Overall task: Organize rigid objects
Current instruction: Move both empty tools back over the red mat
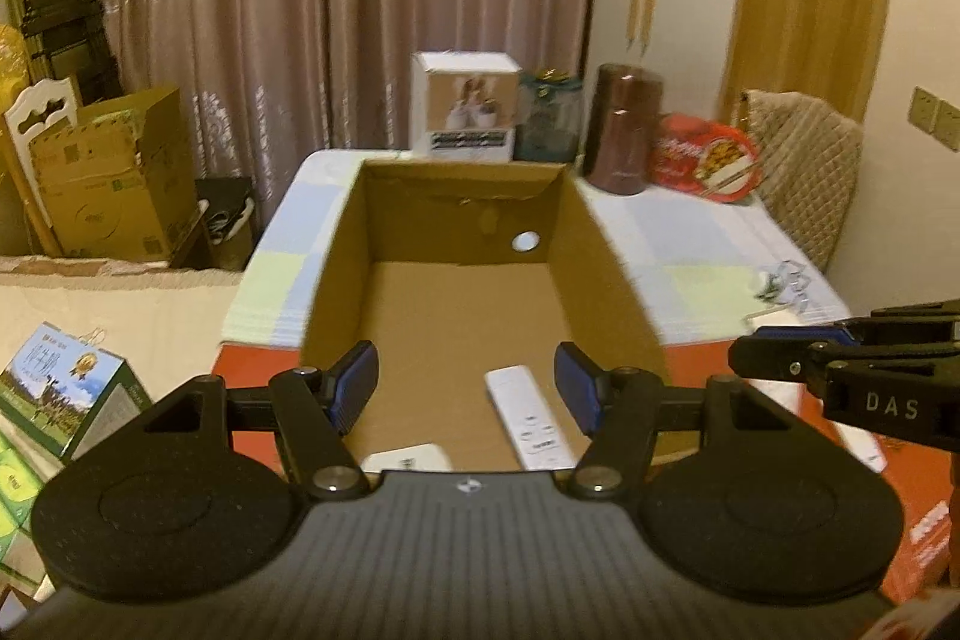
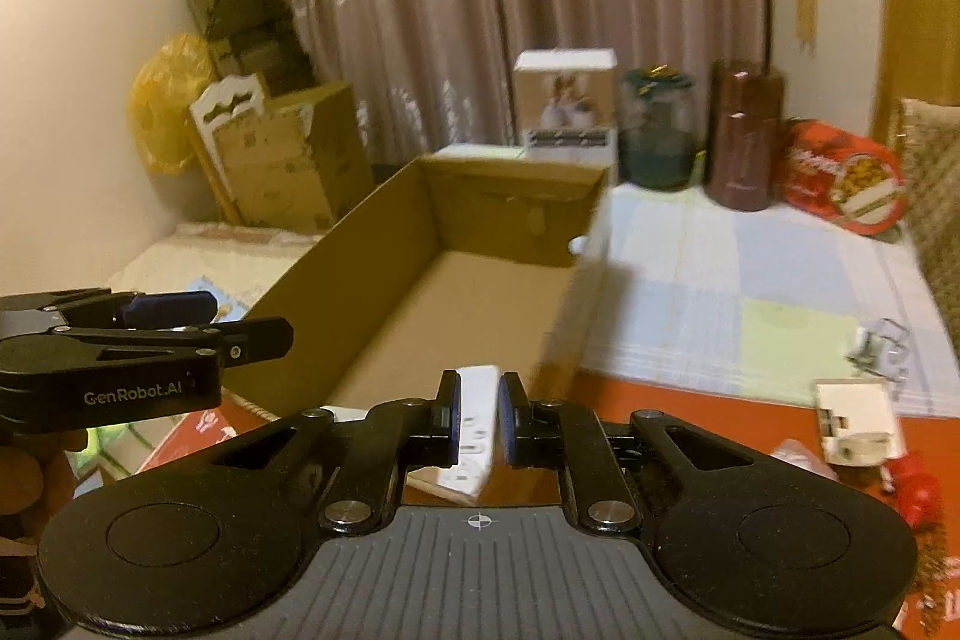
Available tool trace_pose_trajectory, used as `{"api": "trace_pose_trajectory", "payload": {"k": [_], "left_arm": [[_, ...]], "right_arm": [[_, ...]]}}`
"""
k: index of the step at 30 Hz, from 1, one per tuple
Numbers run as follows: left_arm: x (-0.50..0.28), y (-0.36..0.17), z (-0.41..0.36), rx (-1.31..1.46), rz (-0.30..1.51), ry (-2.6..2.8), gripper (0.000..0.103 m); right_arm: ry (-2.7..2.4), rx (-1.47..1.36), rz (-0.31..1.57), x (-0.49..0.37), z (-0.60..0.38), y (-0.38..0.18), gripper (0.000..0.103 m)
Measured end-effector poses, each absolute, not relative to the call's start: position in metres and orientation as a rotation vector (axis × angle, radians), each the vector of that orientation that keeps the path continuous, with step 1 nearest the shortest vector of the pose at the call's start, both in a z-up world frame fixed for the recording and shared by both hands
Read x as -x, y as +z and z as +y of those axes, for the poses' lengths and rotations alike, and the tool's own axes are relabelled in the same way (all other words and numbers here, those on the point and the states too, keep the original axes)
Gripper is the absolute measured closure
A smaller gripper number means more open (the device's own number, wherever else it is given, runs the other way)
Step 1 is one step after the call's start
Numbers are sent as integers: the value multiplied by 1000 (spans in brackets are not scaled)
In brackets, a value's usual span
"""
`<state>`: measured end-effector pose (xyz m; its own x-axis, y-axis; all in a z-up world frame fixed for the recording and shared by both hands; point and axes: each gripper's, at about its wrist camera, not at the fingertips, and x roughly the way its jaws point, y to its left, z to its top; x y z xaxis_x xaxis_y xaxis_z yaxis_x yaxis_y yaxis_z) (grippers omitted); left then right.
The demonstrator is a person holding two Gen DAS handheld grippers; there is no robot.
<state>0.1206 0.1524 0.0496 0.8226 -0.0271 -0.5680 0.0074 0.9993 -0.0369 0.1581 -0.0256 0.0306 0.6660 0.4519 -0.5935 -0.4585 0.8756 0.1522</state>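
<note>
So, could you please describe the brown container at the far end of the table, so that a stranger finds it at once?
Start from the open cardboard box in the middle of the table. Behind its far right corner stand a white carton, a glass jar and a red round tin. The brown container is the tall dark cylinder between jar and tin, the only opaque brown one.

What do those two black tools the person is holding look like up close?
Both are matt black. The left tool and the right tool each have two hinged fingers tipped with blue pads, round side discs and a ribbed grey body. White lettering on their sides reads "GenRobot.AI" and "DAS". No cables show.
</note>
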Motion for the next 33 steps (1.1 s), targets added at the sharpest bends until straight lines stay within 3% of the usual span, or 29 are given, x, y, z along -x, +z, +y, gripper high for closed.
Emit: {"api": "trace_pose_trajectory", "payload": {"k": [9, 11, 13, 14, 22, 33], "left_arm": [[-98, 61, 76, 34, 562, -166, 42], [-95, 57, 58, 38, 563, -196, 41], [-92, 50, 40, 44, 570, -223, 40], [-92, 45, 32, 46, 577, -236, 38], [-103, 2, -21, 9, 655, -285, 35], [-137, -34, -37, -39, 685, -292, 24]], "right_arm": [[266, -29, 626, -116, -140, 32, 91], [203, -54, 627, -107, -165, 28, 81], [142, -77, 625, -96, -188, 21, 38], [115, -92, 618, -90, -198, 18, 32], [47, -135, 669, -77, -237, -9, 30], [103, -127, 733, -114, -240, -55, 30]]}}
